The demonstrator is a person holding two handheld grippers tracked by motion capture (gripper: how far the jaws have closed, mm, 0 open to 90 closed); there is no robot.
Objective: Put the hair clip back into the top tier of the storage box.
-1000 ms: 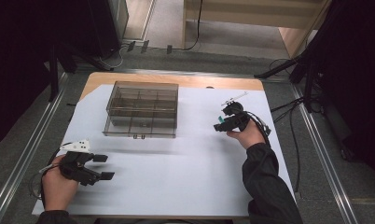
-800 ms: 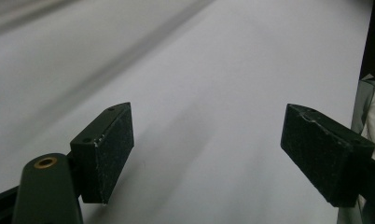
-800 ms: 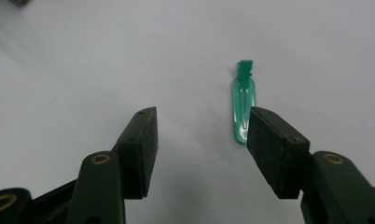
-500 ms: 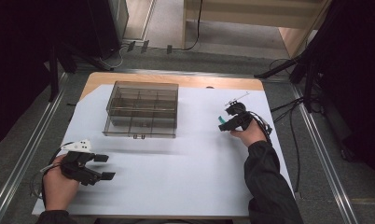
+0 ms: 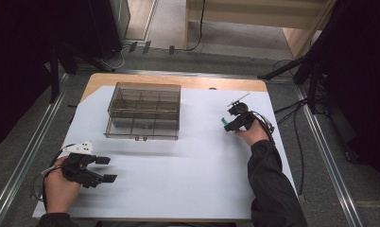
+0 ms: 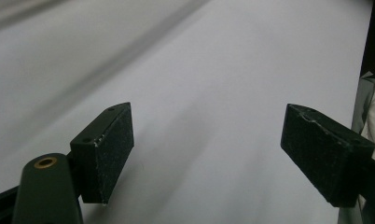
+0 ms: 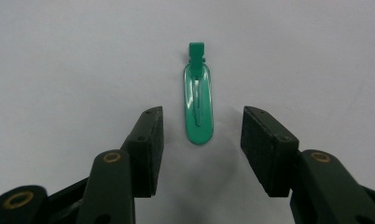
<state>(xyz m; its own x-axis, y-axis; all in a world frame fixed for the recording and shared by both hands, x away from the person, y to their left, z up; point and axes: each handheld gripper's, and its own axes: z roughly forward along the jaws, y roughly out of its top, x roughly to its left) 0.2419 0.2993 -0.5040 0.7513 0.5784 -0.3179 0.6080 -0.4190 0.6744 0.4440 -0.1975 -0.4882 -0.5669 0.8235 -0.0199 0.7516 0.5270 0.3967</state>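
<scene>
A green hair clip [image 7: 198, 105] lies flat on the white sheet [image 5: 193, 161], its hinge end pointing away from my right gripper [image 7: 202, 123]. The clip's rounded end sits between the two black pads [image 7: 150, 140], which stand clear of it on both sides; the jaws have just been closing. In the high view the right gripper [image 5: 230, 124] is low over the clip [image 5: 223, 122] at the sheet's right side. My left gripper [image 5: 106, 169] rests at the near left, open wide with nothing between its pads [image 6: 106, 149].
A clear plastic organizer box [image 5: 144, 111] with several compartments stands at the back left of the sheet. Cables trail off the table's right edge [image 5: 292, 118]. Metal rails run along both sides of the table.
The right gripper has come down a little over the green clip, and its jaws stand narrower. The left hand has kept still.
</scene>
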